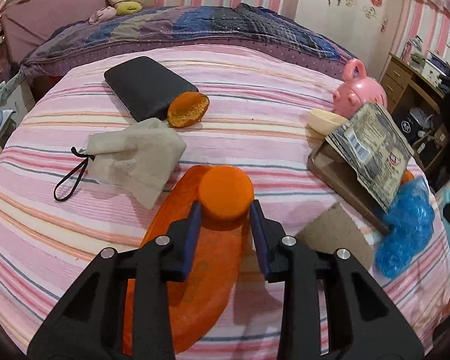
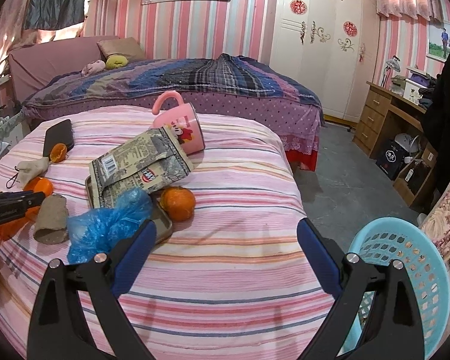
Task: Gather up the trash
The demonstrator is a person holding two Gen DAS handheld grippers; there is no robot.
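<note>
My left gripper is shut on an orange bottle by its round end, above the pink striped cloth; its body runs back under the fingers. It also shows at the left of the right wrist view. My right gripper is open and empty above the cloth. Trash lies nearby: a blue plastic bag, a cardboard roll, a crumpled snack bag and an orange peel half. A light blue basket stands at the lower right, off the table.
A metal tray lies under the snack bag. A whole orange, a pink mug on its side, a black case, a beige pouch and a cream bowl lie on the cloth. A bed stands behind.
</note>
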